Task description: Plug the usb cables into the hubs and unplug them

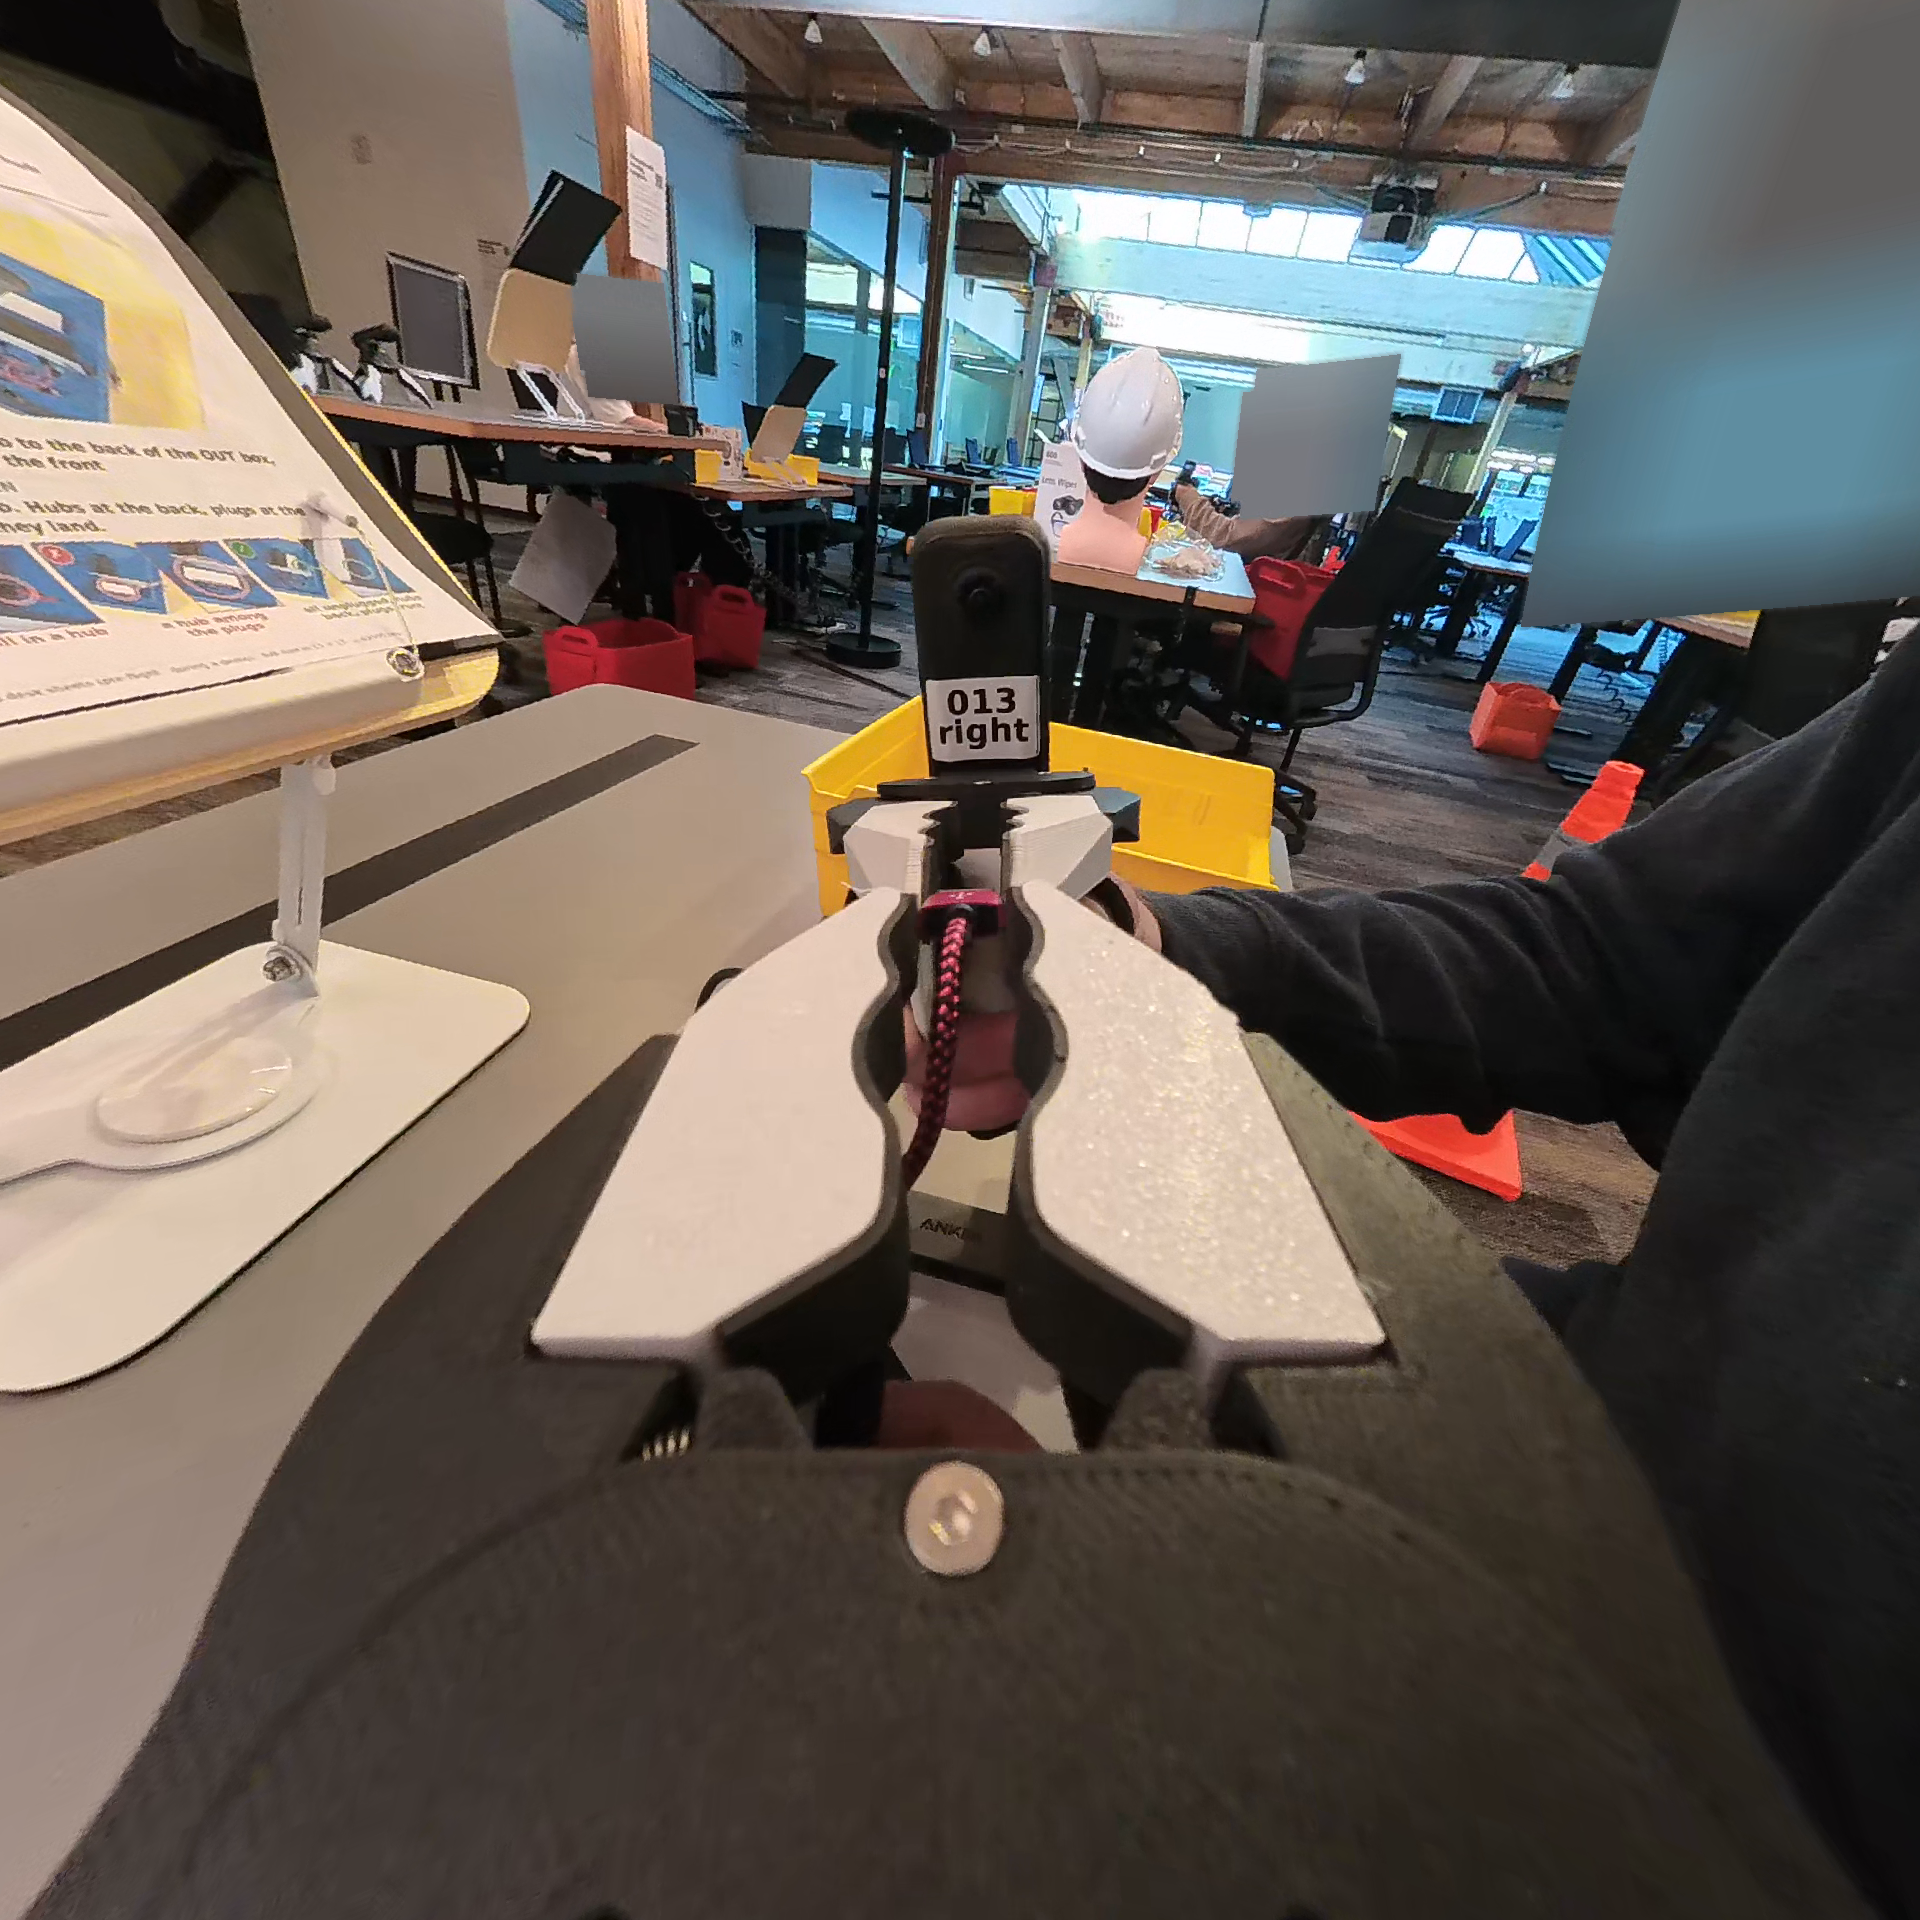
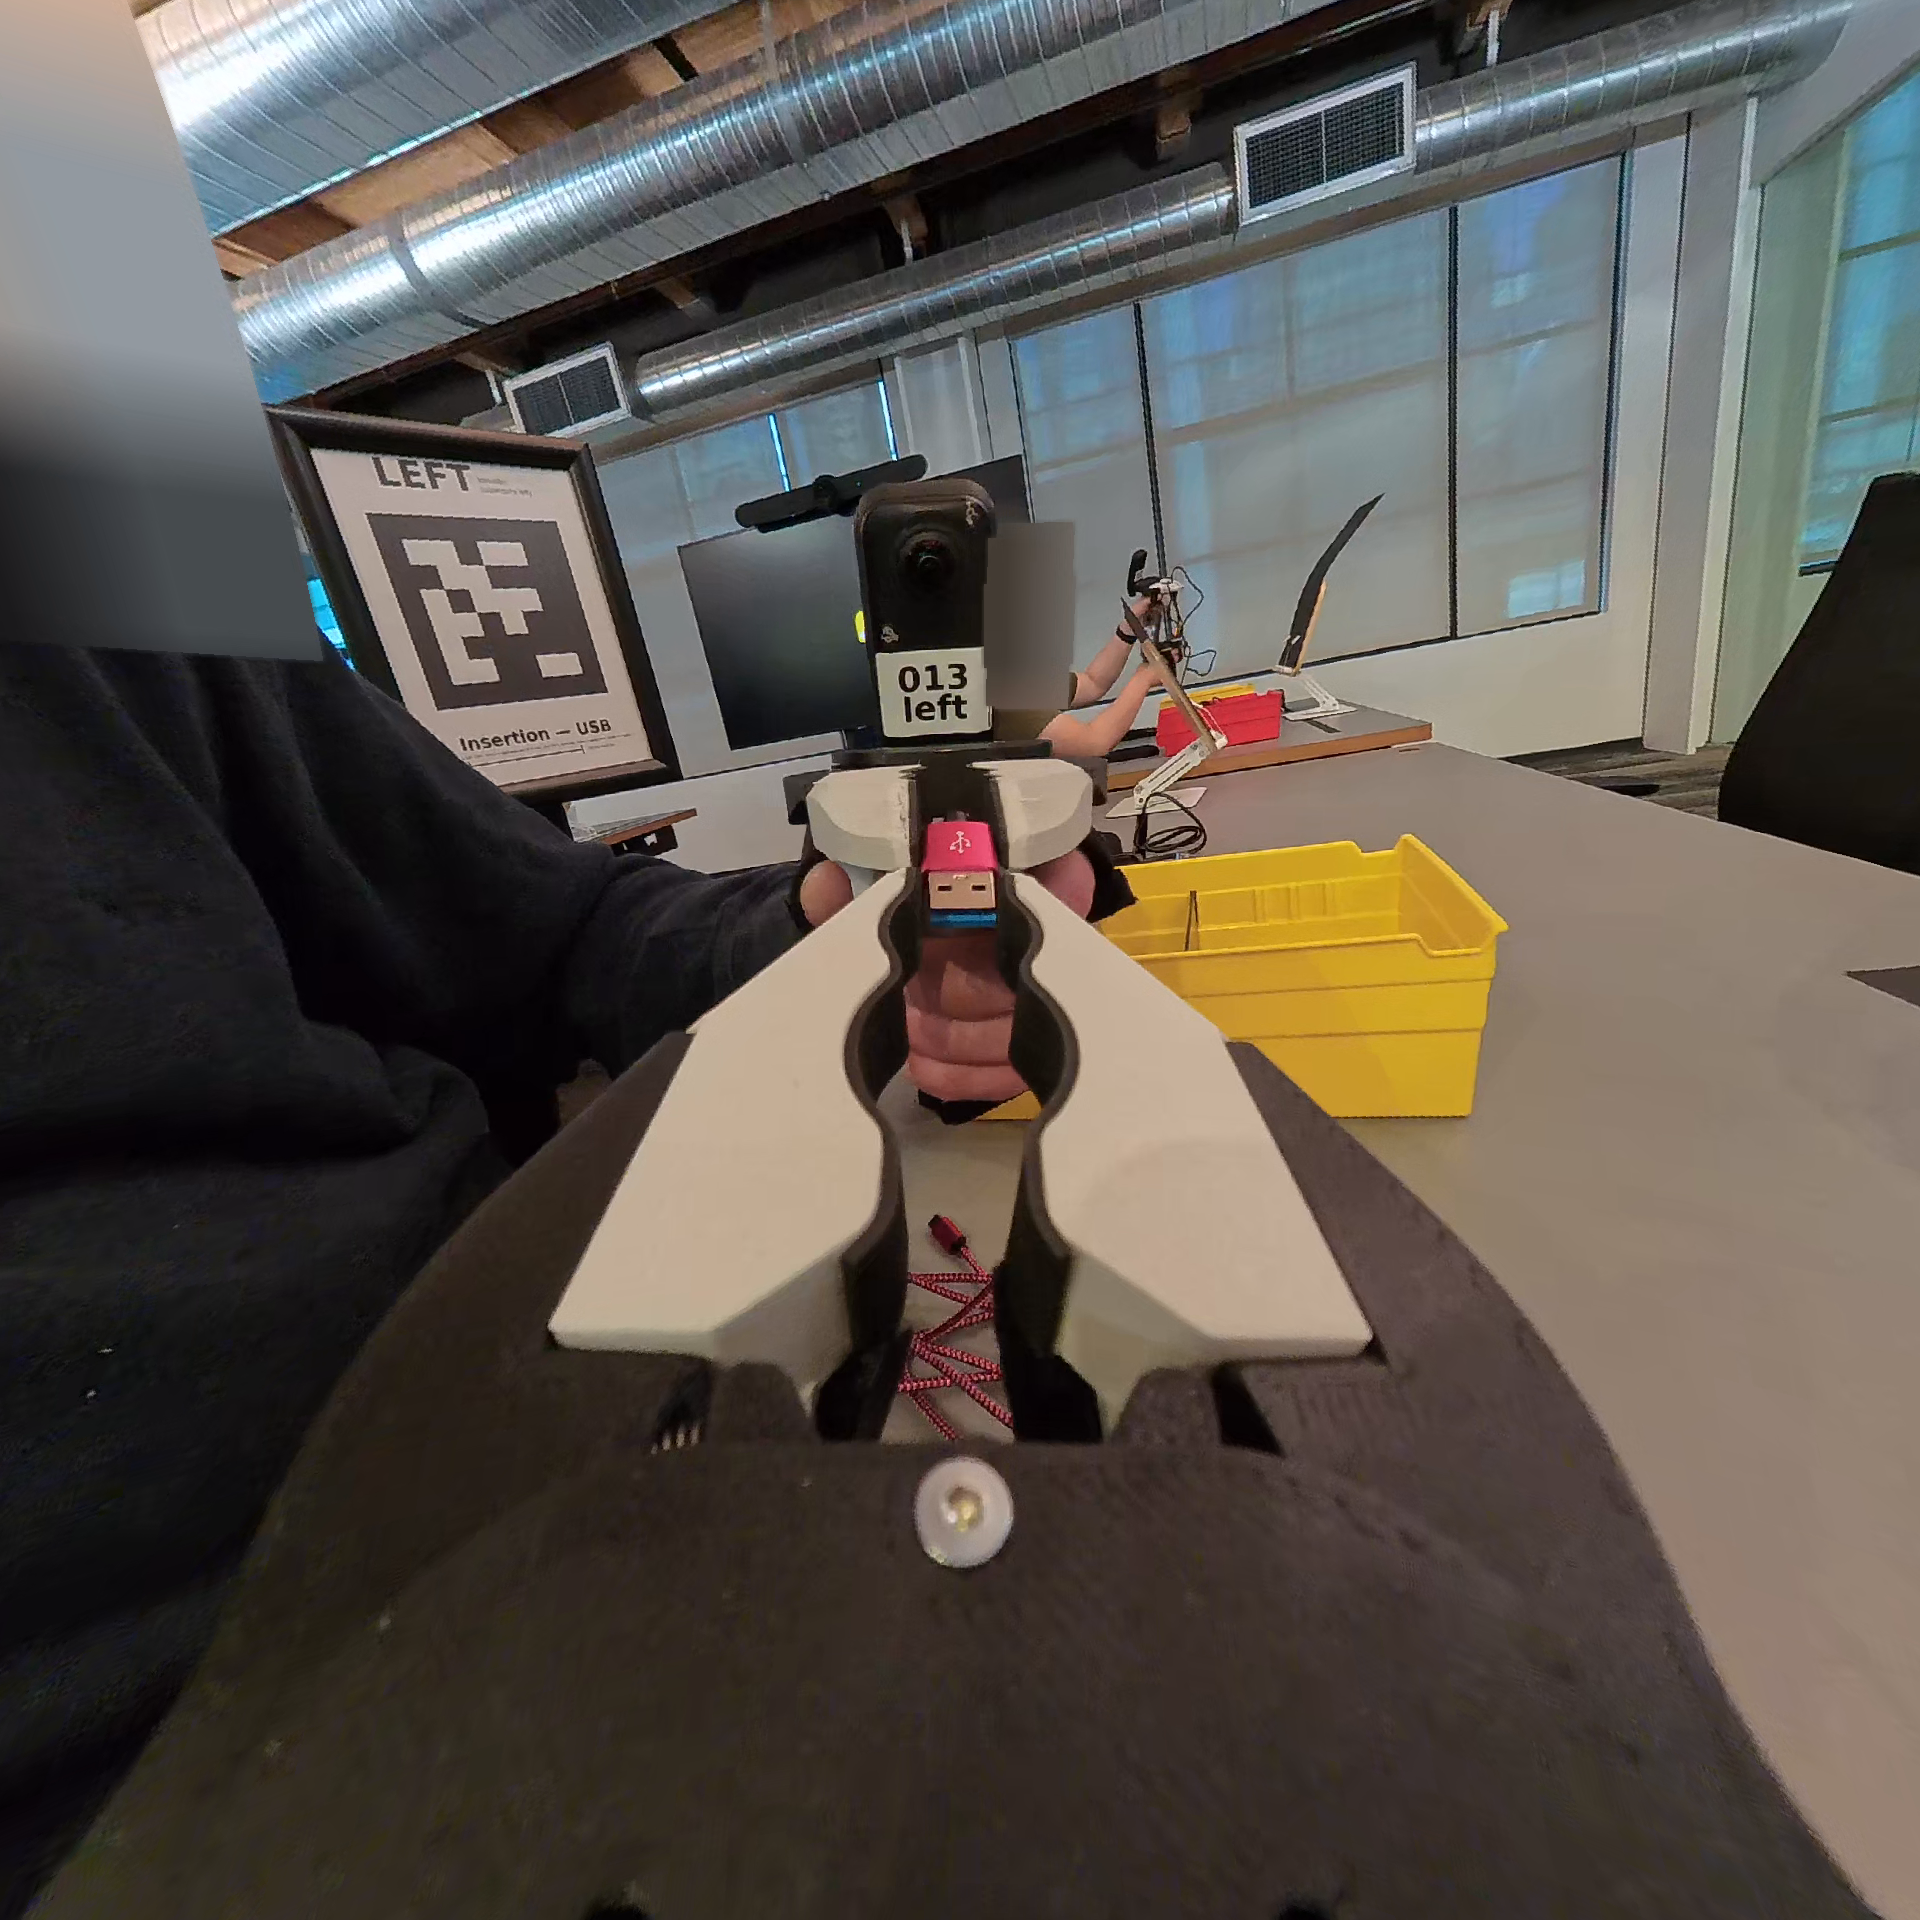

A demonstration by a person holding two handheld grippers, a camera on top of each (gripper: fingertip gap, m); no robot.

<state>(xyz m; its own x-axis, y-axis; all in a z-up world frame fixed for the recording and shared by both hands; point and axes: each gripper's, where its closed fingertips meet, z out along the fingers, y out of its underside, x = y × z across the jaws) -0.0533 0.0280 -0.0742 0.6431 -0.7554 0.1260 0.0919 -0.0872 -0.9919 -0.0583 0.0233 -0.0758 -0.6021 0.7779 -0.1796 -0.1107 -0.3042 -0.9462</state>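
My left gripper (image 1: pixel 963 902) is shut on a pink USB plug (image 1: pixel 961 900), held in the air. Its pink-and-black braided cable (image 1: pixel 940 1029) runs back and down between the fingers. My right gripper (image 2: pixel 963 899) faces it tip to tip, and its fingertips close on the plug's metal end (image 2: pixel 964 896). The pink housing (image 2: pixel 961 844) sits in the left gripper's jaws beyond. A hub (image 1: pixel 951 1236) lies on the table below, seen through the gap between the left fingers. A loose red braided cable (image 2: pixel 956 1340) lies on the table under the right gripper.
A yellow bin (image 2: pixel 1340 997) stands on the grey table (image 2: pixel 1662 1143) beside the grippers; it also shows in the left wrist view (image 1: pixel 1184 821). A paper stand with a white base (image 1: pixel 239 1132) is at the left. A framed marker sign (image 2: pixel 478 613) stands behind. The person's dark sleeves reach in. My right gripper's tips are some 20 cm from the hub (image 1: pixel 951 1236).
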